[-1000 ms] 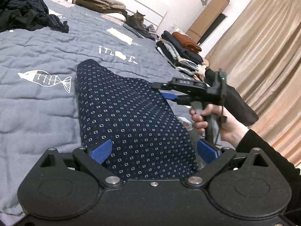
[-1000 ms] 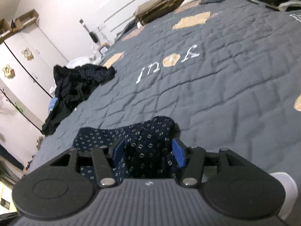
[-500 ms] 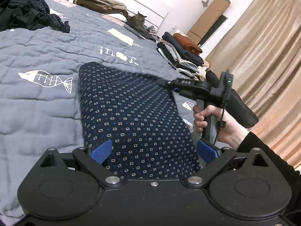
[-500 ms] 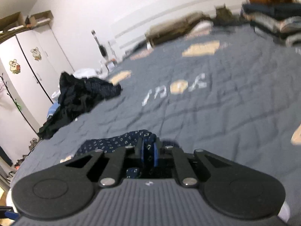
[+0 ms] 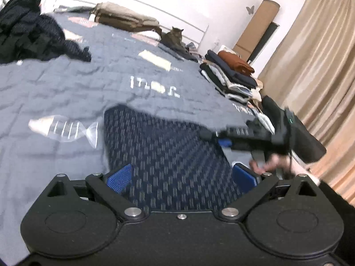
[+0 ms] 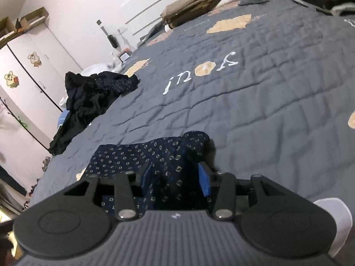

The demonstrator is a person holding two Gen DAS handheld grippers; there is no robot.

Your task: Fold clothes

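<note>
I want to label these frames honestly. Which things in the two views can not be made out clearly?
- Left wrist view: the near edge of the patterned navy garment is hidden behind the left gripper.
- Left wrist view: the hand on the right gripper is motion-blurred.
- Right wrist view: the garment's fold between the opening jaws lies in shadow.
- Both views: the dark clothes pile is too tangled to count.

Navy diamond-print garment (image 5: 168,155) on grey quilt (image 5: 66,88)
</note>
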